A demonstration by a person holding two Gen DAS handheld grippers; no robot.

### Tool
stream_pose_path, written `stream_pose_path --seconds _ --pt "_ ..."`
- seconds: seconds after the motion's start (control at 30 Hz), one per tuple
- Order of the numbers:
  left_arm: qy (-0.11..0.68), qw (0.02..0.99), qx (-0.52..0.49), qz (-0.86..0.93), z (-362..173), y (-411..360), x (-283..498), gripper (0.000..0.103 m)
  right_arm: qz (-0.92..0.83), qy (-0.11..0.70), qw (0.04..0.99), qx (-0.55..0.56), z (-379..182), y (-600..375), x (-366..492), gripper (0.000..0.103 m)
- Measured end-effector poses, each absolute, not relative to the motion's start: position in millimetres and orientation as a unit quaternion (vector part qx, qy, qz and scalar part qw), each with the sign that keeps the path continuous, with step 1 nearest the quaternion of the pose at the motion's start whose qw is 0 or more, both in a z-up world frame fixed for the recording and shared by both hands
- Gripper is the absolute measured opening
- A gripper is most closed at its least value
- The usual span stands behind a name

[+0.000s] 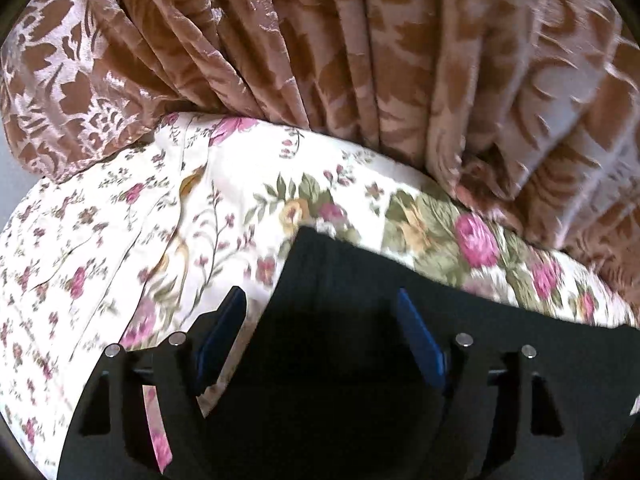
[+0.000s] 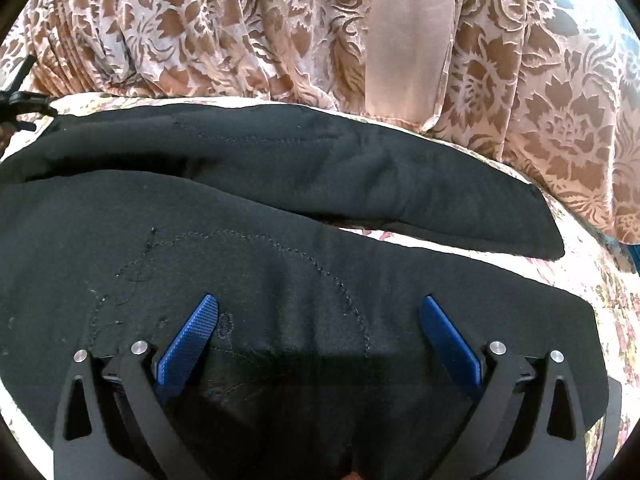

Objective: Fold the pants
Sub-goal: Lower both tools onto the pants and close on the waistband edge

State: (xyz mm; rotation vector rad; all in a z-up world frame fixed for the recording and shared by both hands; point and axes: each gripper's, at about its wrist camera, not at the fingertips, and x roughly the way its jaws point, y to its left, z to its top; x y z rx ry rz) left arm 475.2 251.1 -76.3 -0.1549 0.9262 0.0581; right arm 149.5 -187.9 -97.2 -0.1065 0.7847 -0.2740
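I am looking along the left gripper (image 1: 320, 300), whose jaws are standing apart with nothing pinched; a corner of the pants (image 1: 360, 320) is lying between and under the blue pads (image 1: 224, 328), the corner tip pointing to about 12 o'clock. The right gripper (image 2: 320, 308) is hanging wide over the broad upper part of the pants, also gripping nothing, with curved pocket stitching (image 2: 320, 264) between its fingers.

I am judging the pants to be light, soft and limp, in a thick matte black knit that should not slip much between ribbed pads. They are lying flat on the sheet (image 1: 120, 220), the two legs splayed with a narrow gap opening toward 3 o'clock in the right view. A pinch at an edge or hem corner looks best to me, since a grab in mid-panel would only bunch one layer.

The sheet itself is loose and creased, so I am wary of catching it along with the pants. The curtain (image 2: 200, 40) is hanging at 12 o'clock, its hem touching the sheet just beyond the far leg. A black strap (image 2: 20, 96) is showing at 9 o'clock.
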Motion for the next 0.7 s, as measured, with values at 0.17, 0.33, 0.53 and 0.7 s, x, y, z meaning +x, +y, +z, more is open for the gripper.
stream_pose_path --seconds 0.17,0.33,0.53,0.7 --pt "0.462 0.884 -0.07 0.007 -91 245 492 0.063 -0.133 0.381 0.913 -0.051 -98 -188 150 0.1" --pt "0.464 0.883 -0.064 0.012 -103 240 493 0.042 -0.133 0.381 0.913 -0.051 -99 -188 150 0.1" --pt "0.436 0.899 -0.036 0.029 -92 230 476 0.01 -0.139 0.378 0.913 -0.061 -99 -186 150 0.1" --pt "0.385 0.92 -0.066 0.026 -66 228 437 0.009 -0.142 0.376 0.913 -0.068 -98 -185 149 0.1"
